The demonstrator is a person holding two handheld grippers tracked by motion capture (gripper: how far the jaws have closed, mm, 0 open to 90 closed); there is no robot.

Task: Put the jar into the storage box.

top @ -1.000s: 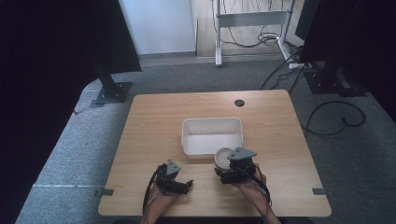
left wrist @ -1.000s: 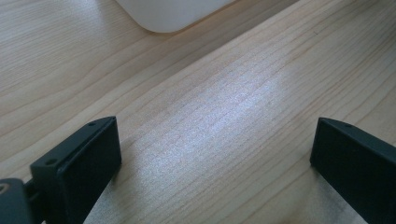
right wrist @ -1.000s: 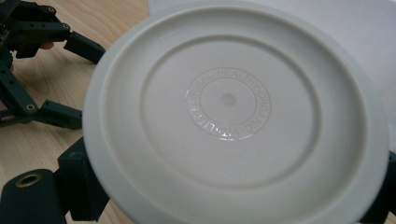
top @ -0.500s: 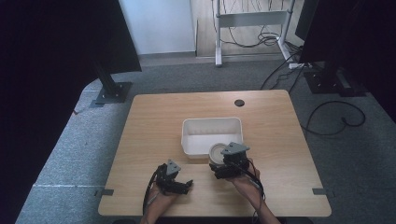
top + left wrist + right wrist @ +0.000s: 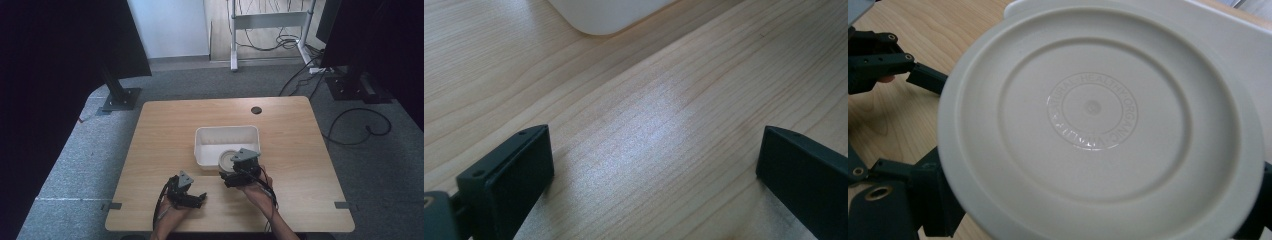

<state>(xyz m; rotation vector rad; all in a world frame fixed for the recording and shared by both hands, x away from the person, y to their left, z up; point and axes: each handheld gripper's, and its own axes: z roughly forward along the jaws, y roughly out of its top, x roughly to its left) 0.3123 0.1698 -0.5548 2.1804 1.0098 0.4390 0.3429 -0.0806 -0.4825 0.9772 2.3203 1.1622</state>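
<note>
Honestly, the right gripper (image 5: 239,176), clamped on the plate (image 5: 1098,120), could clip the tub (image 5: 227,135) rim; the left gripper (image 5: 192,199) gapes wide, holding nothing.

1. Left black two-jaw gripper (image 5: 189,196): low over the near edge, held by the left hand (image 5: 169,214), jaws spread wide apart, nothing between them.
2. Right black two-jaw gripper (image 5: 235,172): raised ahead of the right hand (image 5: 256,188), jaws closed on the rim of a round cream plastic plate (image 5: 1098,120).

Cream plate (image 5: 1098,125), white tub (image 5: 227,142), pale woodgrain table (image 5: 170,125)
</note>
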